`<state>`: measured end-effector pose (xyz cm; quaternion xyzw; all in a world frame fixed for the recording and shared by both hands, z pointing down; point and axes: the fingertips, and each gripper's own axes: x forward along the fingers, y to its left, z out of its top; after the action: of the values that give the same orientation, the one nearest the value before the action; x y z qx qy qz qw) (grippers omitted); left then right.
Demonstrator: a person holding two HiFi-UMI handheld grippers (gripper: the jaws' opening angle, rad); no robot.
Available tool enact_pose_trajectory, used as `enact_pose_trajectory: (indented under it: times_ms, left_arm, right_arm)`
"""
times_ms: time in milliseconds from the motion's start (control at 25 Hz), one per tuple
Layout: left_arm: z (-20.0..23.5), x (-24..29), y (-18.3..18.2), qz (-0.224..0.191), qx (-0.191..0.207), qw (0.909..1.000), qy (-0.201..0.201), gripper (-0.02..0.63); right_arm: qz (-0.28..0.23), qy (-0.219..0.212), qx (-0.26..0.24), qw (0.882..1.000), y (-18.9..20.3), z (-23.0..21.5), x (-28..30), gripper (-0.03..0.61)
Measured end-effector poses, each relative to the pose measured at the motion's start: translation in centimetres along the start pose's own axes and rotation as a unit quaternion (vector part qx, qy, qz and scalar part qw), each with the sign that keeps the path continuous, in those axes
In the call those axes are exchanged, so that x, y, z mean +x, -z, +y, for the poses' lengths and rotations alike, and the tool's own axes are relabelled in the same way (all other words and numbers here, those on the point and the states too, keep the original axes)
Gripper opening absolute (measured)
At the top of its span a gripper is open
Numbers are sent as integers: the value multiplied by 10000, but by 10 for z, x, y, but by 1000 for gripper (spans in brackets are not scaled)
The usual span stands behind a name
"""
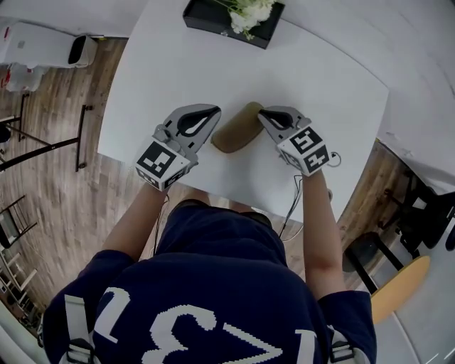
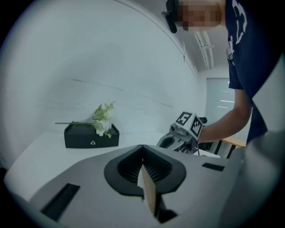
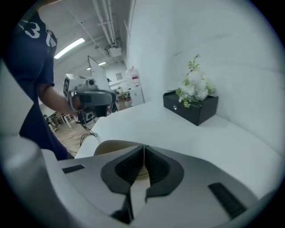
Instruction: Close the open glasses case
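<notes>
White worktop (image 1: pixel 170 78) filled the middle of the head view, and the tan glasses case (image 1: pixel 237 130) lay near its centre, between the two tools. The left gripper (image 1: pixel 212 122) met the case's left end, and its fingers (image 2: pixel 129 171) were clenched on a thin tan edge of the case. The right gripper (image 1: pixel 266 117) met the right end, its fingers (image 3: pixel 158 171) pressed together on a pale strip, seemingly the same flap. Whether the case was fully shut could not be told. To finish well, both ends likely needed to swing over together and level, so the flap would not twist, with the body flat on the worktop. At the top of the frame stood a black box (image 1: pixel 206 18) bearing white flowers (image 1: pixel 249 13). Wooden floor (image 1: pixel 50 185) showed at the left.
</notes>
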<state>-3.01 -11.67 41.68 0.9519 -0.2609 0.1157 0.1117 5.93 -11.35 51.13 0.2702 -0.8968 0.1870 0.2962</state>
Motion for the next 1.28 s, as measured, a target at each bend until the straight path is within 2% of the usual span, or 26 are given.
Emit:
enact_pose_trajectory:
  times_ms: [160,360,440,560,1040,1160,1280]
  left_arm:
    - [-1,-1,38,317,-444,9983,208,12]
    - [-4,4,95,1257,-616,9890,468,12]
    - [-12,7,108,1456,-750,9838,728,12]
    - [-24,7,112,1491,-839,9801,1011,12]
    - [-88,29,117,1811,-400,9600,2097,12]
    - [-103,38,118,1851,-271,9561,2254,12]
    - [-109,42,113,1783,-132,9600,2156,12]
  right_arm:
    - [88,809,595,9949,26,-4,-23,28]
    - [511,1140,746,9894,51,0,-19,28]
    - [592,1165,802,9882,49,0,-13,26]
    - [705,1225,643,9879,39,-4,-4,26]
    - [809,755,-414,9930,-7,-8,34,25]
    - [764,545,-603,9938,-15,4,44,26]
    - [541,646,-493,9952,-19,7,38,31]
